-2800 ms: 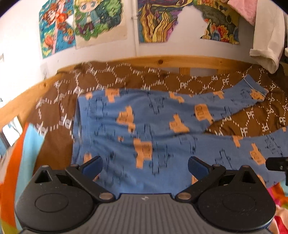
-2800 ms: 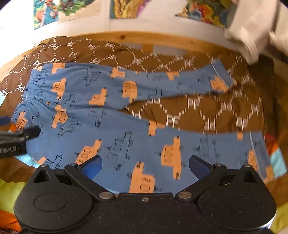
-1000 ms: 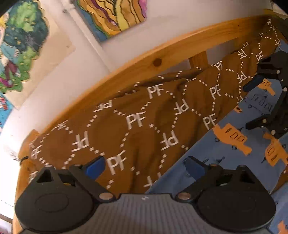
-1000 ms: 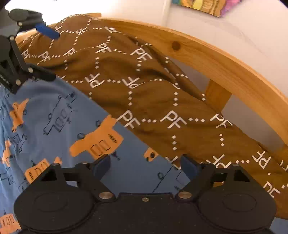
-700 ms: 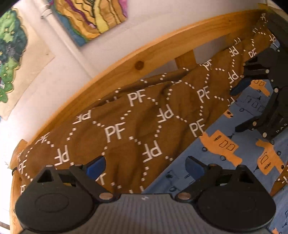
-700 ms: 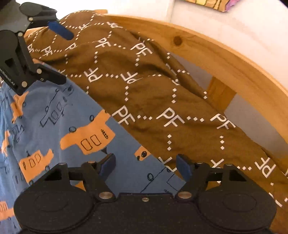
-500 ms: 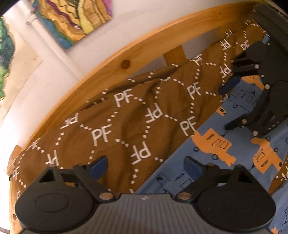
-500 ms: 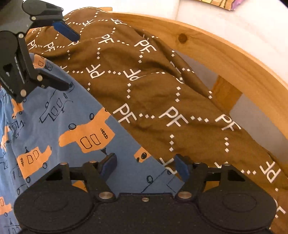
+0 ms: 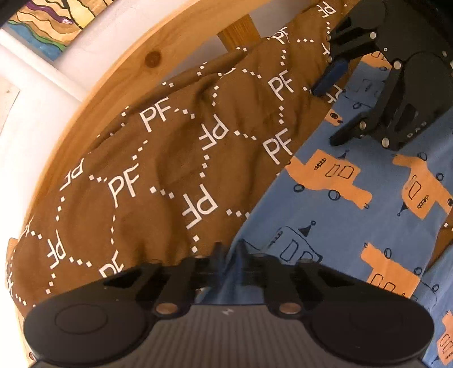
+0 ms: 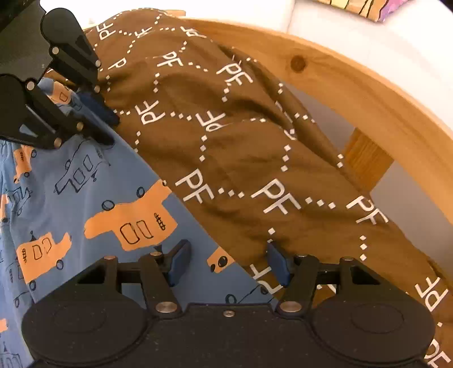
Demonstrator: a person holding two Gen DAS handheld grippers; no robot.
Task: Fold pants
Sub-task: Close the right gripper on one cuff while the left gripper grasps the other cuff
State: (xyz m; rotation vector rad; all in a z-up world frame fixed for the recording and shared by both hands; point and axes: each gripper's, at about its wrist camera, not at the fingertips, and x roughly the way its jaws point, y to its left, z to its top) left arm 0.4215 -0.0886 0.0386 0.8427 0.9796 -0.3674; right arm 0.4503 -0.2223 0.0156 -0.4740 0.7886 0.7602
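Observation:
The blue pants (image 9: 325, 220) with orange and outlined vehicle prints lie flat on a brown bedspread (image 9: 170, 158). My left gripper (image 9: 228, 253) is shut, pinching a small ridge of the pants' far edge where it meets the bedspread. In the right wrist view the left gripper (image 10: 111, 128) shows at the upper left, clamped on that same edge of the pants (image 10: 85, 192). My right gripper (image 10: 228, 264) straddles the edge further along, its jaws closing, its blue pads (image 10: 178, 261) still apart from the cloth. The left wrist view shows the right gripper (image 9: 331, 110) at the upper right.
The brown bedspread (image 10: 240, 136), printed with white "PF" letters and dotted hexagons, bunches against a curved wooden bed rail (image 10: 368, 93) with a post (image 9: 237, 31). Behind it stands a white wall with a colourful poster (image 9: 42, 22).
My left gripper's jaws went from wide apart to shut on the pants' edge as it sank toward the bed. The right gripper's jaws narrowed around the edge. The two grippers stand closer together.

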